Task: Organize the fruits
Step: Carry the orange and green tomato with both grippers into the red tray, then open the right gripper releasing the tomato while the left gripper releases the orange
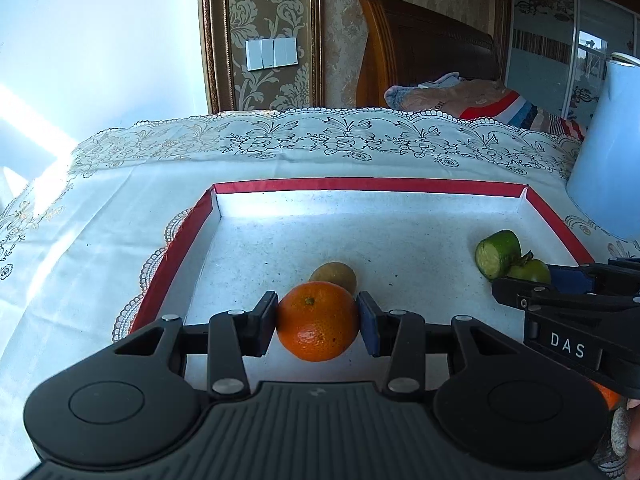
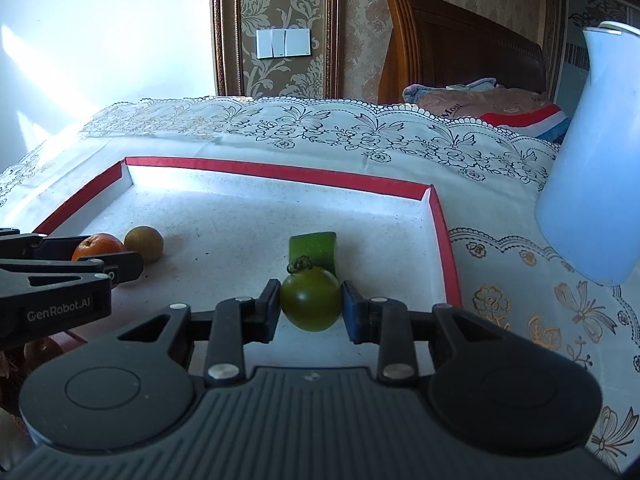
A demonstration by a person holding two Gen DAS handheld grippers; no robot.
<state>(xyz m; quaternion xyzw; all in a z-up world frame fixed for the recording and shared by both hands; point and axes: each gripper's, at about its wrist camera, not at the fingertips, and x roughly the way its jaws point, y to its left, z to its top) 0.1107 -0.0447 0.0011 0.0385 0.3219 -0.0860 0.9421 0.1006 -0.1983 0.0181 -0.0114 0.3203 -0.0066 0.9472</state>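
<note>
Lace-patterned white tablecloth [image 1: 100, 216] covers the whole table, and on it sits one shallow white tray with a red rim [image 1: 368, 185]. One pale blue jug [image 2: 592, 184] stands on the cloth at about 2 o'clock from the tray, just outside its right wall. Behind the table are a dark wooden headboard [image 2: 460, 40], folded bedding and one white wall switch plate [image 1: 271, 54].

Four fruits lie inside the tray: one round orange mandarin [image 1: 318, 320], one brown kiwi [image 1: 334, 275] touching it at 12 o'clock, one cut green cylinder-shaped piece [image 2: 313, 249], and one small round green tomato with a dry calyx [image 2: 311, 303] directly in front of that piece.

Both black two-finger tongs reach in over the tray's near edge. The left gripper [image 1: 318, 322] is clamped on the mandarin, pads pressed to both sides. The right gripper [image 2: 311, 308] is clamped on the green tomato, partly hiding the cut piece behind it.
</note>
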